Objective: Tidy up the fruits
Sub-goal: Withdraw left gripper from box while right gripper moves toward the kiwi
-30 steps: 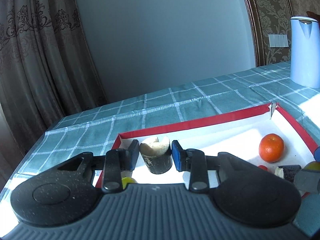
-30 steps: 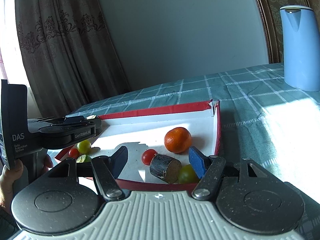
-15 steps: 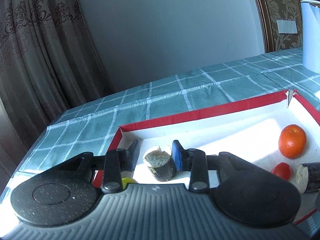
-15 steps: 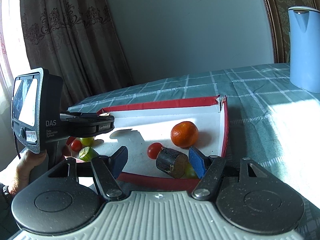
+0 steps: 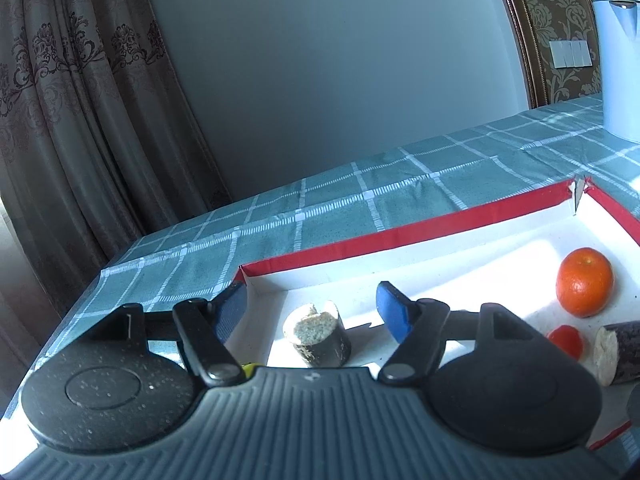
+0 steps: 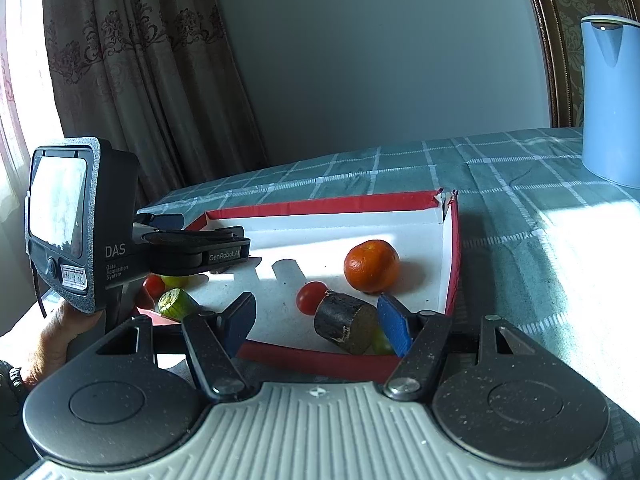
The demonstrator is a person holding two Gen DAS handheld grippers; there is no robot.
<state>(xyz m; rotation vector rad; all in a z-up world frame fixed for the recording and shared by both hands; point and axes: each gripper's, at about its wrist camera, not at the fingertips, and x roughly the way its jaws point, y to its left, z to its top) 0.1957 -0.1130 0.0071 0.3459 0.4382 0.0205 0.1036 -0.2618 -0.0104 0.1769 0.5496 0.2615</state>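
A red-rimmed white tray [image 5: 400, 236] [image 6: 450, 264] holds the fruit. My left gripper [image 5: 312, 308] is open, with a dark stub of sugarcane [image 5: 318, 334] standing upright on the tray floor between its jaws, untouched. An orange [image 5: 584, 282] [image 6: 372, 266], a cherry tomato [image 5: 566, 340] [image 6: 311, 297] and a second cane piece [image 5: 616, 354] [image 6: 347, 328] lie at the tray's right. My right gripper [image 6: 316, 320] is open above the tray's near rim, the second cane piece beside its right finger. The left gripper's body [image 6: 192, 248] reaches over the tray's left end.
A blue kettle [image 6: 610, 100] [image 5: 618, 60] stands far right on the checked green tablecloth [image 5: 360, 200]. A cut green piece [image 6: 176, 304], a red tomato [image 6: 154, 286] and a green fruit [image 6: 174, 280] lie at the tray's left end. Curtains hang behind left.
My left gripper has opened and let go of the cane stub, which now stands on the tray floor. The right gripper has drawn back slightly, still open.
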